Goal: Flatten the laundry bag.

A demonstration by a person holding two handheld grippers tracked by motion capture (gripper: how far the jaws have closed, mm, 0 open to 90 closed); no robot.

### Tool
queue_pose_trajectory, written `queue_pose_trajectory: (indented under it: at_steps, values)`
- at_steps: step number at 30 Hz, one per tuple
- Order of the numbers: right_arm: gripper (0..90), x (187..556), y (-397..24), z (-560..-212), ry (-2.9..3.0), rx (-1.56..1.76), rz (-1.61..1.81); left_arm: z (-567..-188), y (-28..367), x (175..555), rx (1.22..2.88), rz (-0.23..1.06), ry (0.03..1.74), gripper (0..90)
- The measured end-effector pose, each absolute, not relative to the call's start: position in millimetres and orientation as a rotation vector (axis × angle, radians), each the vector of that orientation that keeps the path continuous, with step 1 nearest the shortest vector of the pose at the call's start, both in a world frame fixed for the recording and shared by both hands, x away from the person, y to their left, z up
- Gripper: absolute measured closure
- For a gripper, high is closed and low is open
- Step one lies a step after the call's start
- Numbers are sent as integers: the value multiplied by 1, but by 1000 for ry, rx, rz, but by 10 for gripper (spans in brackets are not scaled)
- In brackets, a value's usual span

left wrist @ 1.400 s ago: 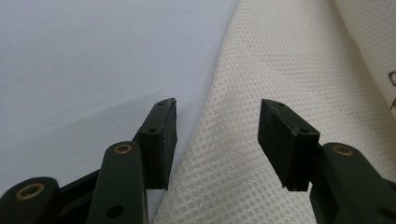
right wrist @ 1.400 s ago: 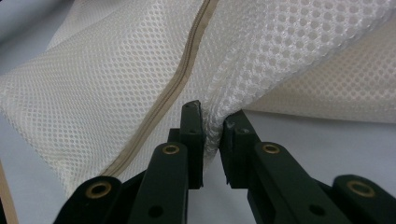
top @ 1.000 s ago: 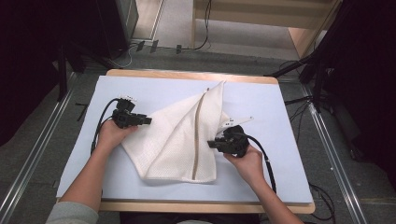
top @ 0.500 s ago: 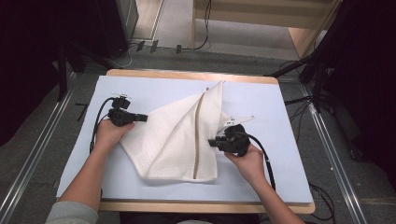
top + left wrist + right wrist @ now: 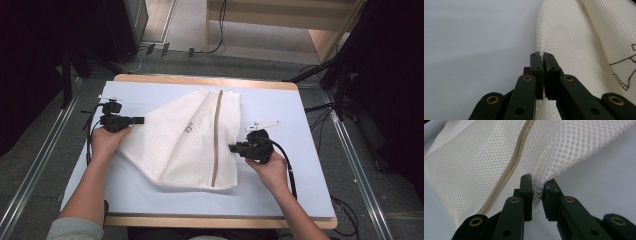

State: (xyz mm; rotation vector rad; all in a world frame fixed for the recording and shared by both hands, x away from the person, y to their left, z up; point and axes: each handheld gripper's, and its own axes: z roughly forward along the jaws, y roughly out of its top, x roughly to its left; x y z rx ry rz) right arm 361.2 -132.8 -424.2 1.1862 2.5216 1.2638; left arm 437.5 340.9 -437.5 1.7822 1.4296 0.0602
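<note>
Pale blue bench [image 5: 280, 195] carries a white mesh zippered laundry bag [image 5: 192, 150] at frame centre. Left gripper [image 5: 541, 55] fingers are clamped tight on its edge; right gripper [image 5: 537, 182] fingers pinch a bunched fold. Risk: the thin left seam may slip out under tension.

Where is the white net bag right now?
In the high view, the white mesh bag lies mid-table on the pale blue mat, between the left gripper and the right gripper, each pinching an edge.

Both claws [image 5: 141, 120] [image 5: 231, 148] seemingly pinch the mesh bag [image 5: 187, 142].
</note>
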Motion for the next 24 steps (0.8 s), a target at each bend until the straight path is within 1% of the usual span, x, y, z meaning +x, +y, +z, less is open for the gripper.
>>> queue_pose_trajectory:
  at_steps: [5, 12, 18, 24]
  values:
    - [809, 367, -139, -424, 2503, 1213, 1264, -436, 354, 432, 1742, 80, 1464, 886]
    - [809, 375, -152, -427, 2498, 1255, 1235, -435, 368, 422, 1726, 108, 1496, 886]
    - [812, 377, -170, -424, 2466, 1302, 1241, -432, 384, 408, 1678, 119, 1526, 886]
    - [814, 377, -178, -426, 2470, 1319, 1230, -431, 391, 394, 1677, 117, 1537, 886]
